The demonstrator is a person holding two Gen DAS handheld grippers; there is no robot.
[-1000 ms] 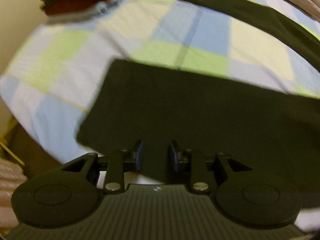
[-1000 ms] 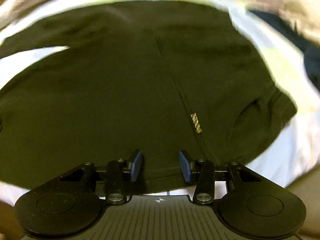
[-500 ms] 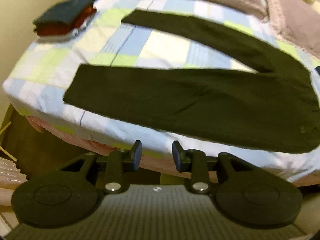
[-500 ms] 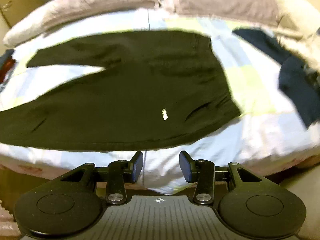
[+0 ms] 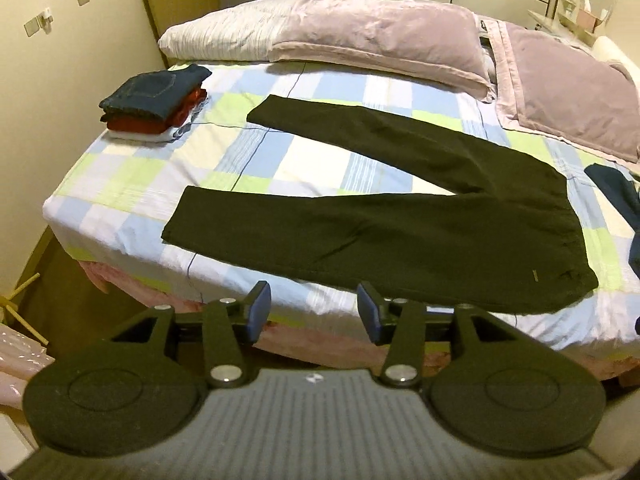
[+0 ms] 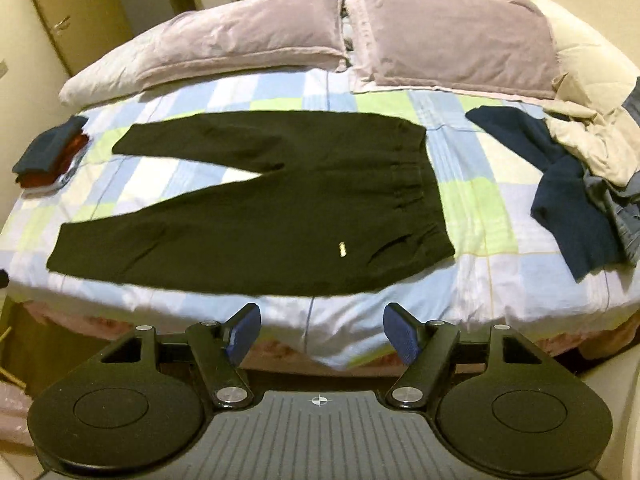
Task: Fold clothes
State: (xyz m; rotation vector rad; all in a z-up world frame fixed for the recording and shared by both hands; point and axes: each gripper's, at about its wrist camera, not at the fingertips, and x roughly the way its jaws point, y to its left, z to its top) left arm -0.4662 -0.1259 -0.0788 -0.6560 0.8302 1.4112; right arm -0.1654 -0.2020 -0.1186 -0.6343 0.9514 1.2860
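— Fingers: left gripper and right gripper both opening, nothing between the pads.

— Garment?

— Black trousers spread flat on the checked bedsheet, ahead of both grippers, untouched. Soft, light, limp by appearance; take waistband and hem. Folded stack beyond, left.

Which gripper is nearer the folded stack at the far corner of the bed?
Left. In the left gripper's view the folded stack looms larger; in the right gripper's view it sits small at the far left edge.
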